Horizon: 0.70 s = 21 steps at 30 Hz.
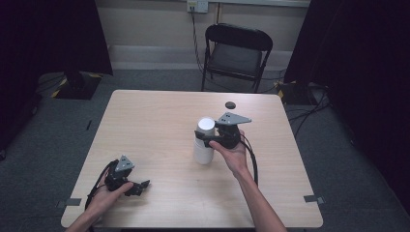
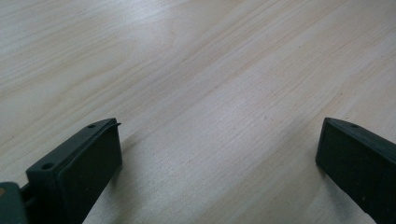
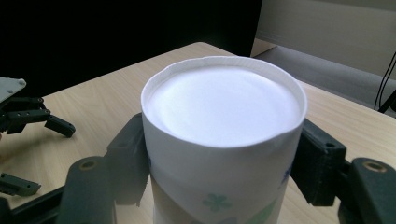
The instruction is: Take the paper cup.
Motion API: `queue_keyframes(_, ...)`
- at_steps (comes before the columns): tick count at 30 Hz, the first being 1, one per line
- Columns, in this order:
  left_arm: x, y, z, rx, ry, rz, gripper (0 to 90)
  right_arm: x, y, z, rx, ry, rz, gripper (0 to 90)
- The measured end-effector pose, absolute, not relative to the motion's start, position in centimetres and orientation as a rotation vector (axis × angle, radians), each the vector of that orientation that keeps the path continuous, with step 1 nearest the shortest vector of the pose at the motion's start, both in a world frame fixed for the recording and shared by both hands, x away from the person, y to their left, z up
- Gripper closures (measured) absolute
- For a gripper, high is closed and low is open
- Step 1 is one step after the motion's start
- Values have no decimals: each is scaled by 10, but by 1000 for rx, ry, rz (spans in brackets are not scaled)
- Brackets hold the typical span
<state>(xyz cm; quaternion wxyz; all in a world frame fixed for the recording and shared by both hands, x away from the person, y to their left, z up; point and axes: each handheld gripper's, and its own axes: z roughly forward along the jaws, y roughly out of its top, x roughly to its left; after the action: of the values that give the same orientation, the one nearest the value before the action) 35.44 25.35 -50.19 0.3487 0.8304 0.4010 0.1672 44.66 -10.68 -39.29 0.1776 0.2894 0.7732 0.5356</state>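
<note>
Resting low at the lower left of the high view, the left gripper [image 1: 138, 187] lies on the pale wooden tabletop [image 1: 154, 121] in the person's left hand [image 1: 109, 193], its fingers [image 2: 79, 163] spread wide with bare wood between them. Toward the middle of the frame stands a stack of white paper cups [image 1: 204, 140], upside down, flat base on top, with a small green flower print near its lower edge in the right gripper view. The right gripper [image 1: 207, 137], held by the right hand [image 1: 234, 153], has its fingers [image 3: 126, 158] clamped against both sides of the stack. A black folding chair [image 1: 237, 53] stands at the upper middle.
</note>
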Motion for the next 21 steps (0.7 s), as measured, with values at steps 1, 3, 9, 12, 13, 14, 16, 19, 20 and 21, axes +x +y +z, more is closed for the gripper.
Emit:
queue_keyframes(1,354,253,-502,2152,1040,433,0,447,-107,-393,820,2188,1515,311)
queue_keyframes(3,354,254,-502,2153,1039,433,0,447,-107,-392,823,2189,1515,311)
queue_keyframes(9,354,254,-502,2152,1040,433,0,446,-106,-387,822,2168,1530,316)
queue_keyframes(12,354,254,-502,2152,1040,433,0,447,-107,-384,822,2167,1531,318)
queue_keyframes(13,354,254,-502,2152,1040,433,0,447,-106,-384,821,2167,1532,318)
queue_keyframes(14,354,254,-502,2152,1040,433,0,447,-106,-384,821,2167,1532,318)
queue_keyframes(16,354,253,-502,2152,1040,433,0,447,-106,-382,819,2168,1531,321)
queue_keyframes(19,354,254,-502,2152,1040,434,0,447,-105,-380,822,2169,1534,322)
queue_keyframes(20,354,254,-502,2152,1040,433,0,447,-105,-379,825,2172,1537,323)
queue_keyframes(21,354,254,-502,2153,1039,434,0,447,-105,-379,825,2175,1536,324)
